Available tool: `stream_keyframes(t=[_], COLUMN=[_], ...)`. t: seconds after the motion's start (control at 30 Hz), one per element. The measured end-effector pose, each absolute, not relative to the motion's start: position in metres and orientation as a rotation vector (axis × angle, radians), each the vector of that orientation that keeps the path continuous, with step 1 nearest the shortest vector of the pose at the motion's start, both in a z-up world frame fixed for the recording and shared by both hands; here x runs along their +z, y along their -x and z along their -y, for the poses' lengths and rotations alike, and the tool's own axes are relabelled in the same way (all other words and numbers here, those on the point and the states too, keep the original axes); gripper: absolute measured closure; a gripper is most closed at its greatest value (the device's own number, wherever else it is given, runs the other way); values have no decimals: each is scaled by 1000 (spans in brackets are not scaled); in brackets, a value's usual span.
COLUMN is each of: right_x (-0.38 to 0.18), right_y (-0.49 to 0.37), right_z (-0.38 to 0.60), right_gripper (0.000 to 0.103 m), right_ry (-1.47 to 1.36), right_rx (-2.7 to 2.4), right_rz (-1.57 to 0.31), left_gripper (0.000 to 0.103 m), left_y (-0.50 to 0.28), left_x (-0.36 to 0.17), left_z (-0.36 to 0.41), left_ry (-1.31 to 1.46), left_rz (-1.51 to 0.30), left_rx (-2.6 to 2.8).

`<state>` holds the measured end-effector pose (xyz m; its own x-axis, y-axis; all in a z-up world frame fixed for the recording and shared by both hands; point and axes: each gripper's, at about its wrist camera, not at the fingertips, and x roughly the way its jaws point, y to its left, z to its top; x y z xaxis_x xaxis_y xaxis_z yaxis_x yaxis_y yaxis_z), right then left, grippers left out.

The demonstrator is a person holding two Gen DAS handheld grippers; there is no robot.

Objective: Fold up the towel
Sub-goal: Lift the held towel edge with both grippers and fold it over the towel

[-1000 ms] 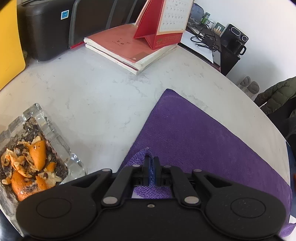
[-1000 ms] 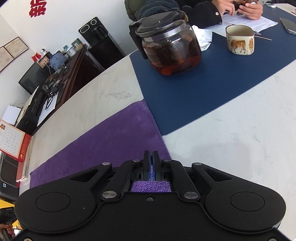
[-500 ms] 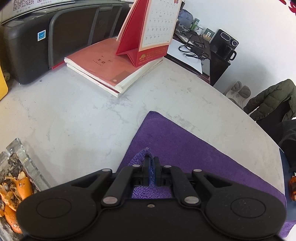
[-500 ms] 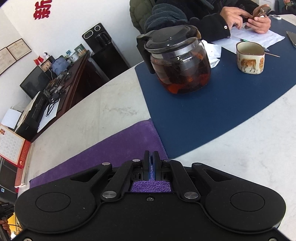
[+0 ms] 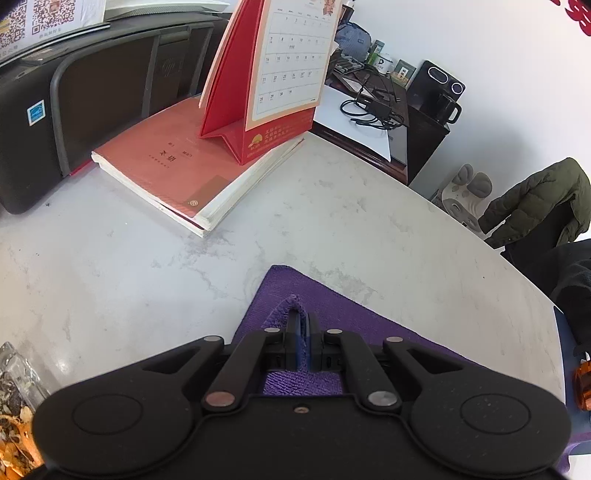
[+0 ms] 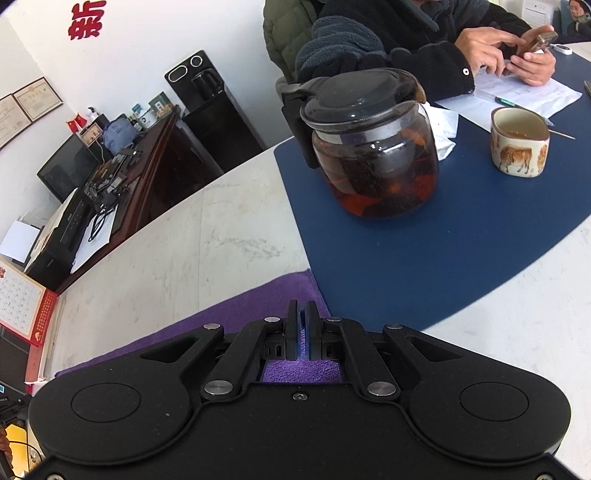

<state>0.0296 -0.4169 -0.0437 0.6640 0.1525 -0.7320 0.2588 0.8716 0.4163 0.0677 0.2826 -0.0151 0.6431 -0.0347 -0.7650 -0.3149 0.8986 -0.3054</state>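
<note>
Left wrist: two tongs point(image 5: 303, 325) point(image 6: 302, 317) each pinch one purple towel point(image 5: 354, 317).

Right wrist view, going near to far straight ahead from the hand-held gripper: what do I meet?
Right hand-held gripper shut on the purple towel, then the blue mat, then the glass teapot, then the seated person.
</note>
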Motion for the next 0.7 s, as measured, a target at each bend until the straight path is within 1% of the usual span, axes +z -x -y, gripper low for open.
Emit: stream_keyframes(t=[0.7], right_x=[-59], right_y=[-83], right_z=[415], right_gripper=[101], right_ry=[-505], right_rx=[-79], right_rz=[-885], left_gripper=[100], left_y=[-115], left_x=[-34], left_z=[-283], left_ry=[426], left_rz=[-909], left_rx=[163])
